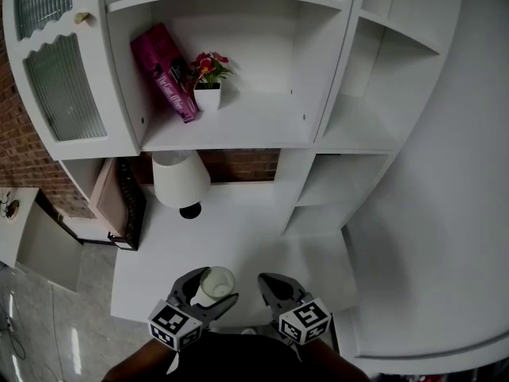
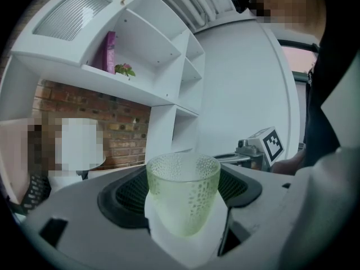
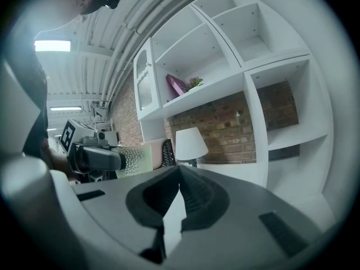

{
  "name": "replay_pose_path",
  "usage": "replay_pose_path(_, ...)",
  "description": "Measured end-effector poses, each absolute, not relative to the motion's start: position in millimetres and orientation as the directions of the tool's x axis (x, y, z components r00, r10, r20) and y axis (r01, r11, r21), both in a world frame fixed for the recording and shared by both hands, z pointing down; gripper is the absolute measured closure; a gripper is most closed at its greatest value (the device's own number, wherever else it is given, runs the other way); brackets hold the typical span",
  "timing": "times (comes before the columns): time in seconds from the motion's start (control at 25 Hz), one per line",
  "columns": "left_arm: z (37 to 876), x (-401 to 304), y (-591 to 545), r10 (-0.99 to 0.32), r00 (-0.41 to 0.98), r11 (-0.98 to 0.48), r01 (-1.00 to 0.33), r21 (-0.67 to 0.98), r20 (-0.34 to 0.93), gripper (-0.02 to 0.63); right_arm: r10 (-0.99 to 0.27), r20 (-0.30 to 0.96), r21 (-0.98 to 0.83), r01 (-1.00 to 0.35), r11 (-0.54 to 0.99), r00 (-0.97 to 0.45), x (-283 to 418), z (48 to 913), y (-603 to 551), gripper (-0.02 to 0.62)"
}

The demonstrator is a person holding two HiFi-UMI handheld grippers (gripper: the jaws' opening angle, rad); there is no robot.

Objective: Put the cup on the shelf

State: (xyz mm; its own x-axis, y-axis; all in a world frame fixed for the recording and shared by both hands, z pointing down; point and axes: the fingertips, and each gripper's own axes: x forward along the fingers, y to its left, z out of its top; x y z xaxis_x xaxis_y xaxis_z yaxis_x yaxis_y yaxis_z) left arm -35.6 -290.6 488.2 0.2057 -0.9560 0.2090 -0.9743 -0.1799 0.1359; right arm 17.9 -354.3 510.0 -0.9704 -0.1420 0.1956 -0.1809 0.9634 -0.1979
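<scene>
Jaws of the left gripper [image 1: 213, 290] are closed round the cup [image 1: 218, 279], one on each side of its lower wall, with the rim standing clear above them. The cup is pale green, see-through and dimpled, and it stands upright. In the head view the left gripper sits low and near the person, over the front edge of the worktop [image 1: 262, 237]. It points forward and a little to the right.

The right gripper [image 1: 269, 282] is just beside it at about the same height and leans slightly inward. Its jaws are pressed together at the tips with nothing between them. The two grippers are close but do not touch.

The shelf [image 1: 238, 127] lies well beyond the cup and higher up, inside a white unit. On it a pink book [image 1: 165, 68] leans tilted toward the left wall. Just beside the book stands a small white pot [image 1: 207, 97] holding red flowers [image 1: 208, 64]. The right part of the shelf is bare.

Under the shelf, at the back of the worktop, is a lamp [image 1: 181, 178] with a white shade on a dark base. A brick wall [image 1: 242, 164] shows behind it. To the left of the shelf is a white door [image 1: 62, 82] with ribbed glass. To the right the unit steps down in smaller open compartments [image 1: 358, 130]. Grey glossy floor [image 1: 48, 329] shows at the lower left, beside the worktop.
</scene>
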Motion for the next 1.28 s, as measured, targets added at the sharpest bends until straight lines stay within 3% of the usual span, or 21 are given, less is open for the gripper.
replay_pose_path(0.4,459,-57,-299,-0.967,0.179,-0.162,-0.981,0.105,0.180,0.229,-0.128,0.195,-0.215,-0.170,0.962,-0.972,20,515,-346,0.591)
replay_pose_path(1.28,290,-112,-375,-0.981,0.193,-0.193,-0.981,-0.036,0.019,0.229,-0.135,0.193,-0.206,-0.175,0.963,-0.972,19,516,-353,0.591)
